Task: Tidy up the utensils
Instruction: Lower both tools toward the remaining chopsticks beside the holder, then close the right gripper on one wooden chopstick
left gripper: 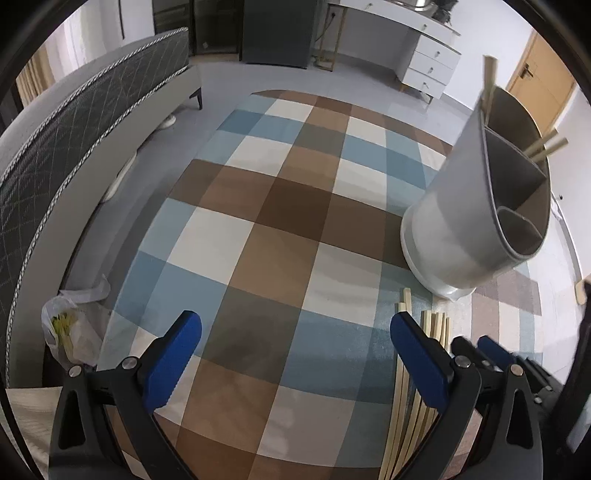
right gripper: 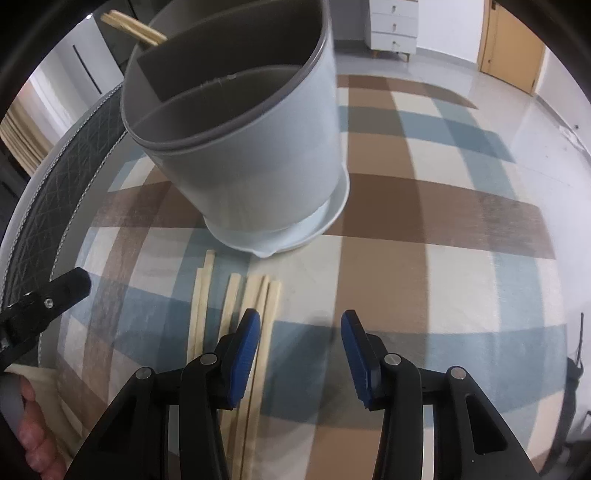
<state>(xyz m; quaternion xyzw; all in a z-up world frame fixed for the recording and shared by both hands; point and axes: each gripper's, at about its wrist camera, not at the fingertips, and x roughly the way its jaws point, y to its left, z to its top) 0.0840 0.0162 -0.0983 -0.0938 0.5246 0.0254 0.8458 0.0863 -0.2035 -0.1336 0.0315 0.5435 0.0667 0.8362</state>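
Note:
A grey utensil holder (left gripper: pixel 476 206) with inner dividers stands on the checked carpet; it fills the upper middle of the right wrist view (right gripper: pixel 251 147). A few wooden chopsticks (left gripper: pixel 546 146) stick out of it, also seen at its top left in the right wrist view (right gripper: pixel 133 26). Several loose chopsticks (right gripper: pixel 236 295) lie on the carpet in front of it, and show in the left wrist view (left gripper: pixel 436 328). My left gripper (left gripper: pixel 295 339) is open and empty, left of the loose chopsticks. My right gripper (right gripper: pixel 300 339) is open and empty, its left finger over the chopsticks.
A checked carpet (left gripper: pixel 280 206) covers the floor. A bed (left gripper: pixel 74 140) runs along the left. A plastic bag (left gripper: pixel 70 332) lies by the bed. A white dresser (left gripper: pixel 428 62) and a door (left gripper: pixel 535 85) stand far back.

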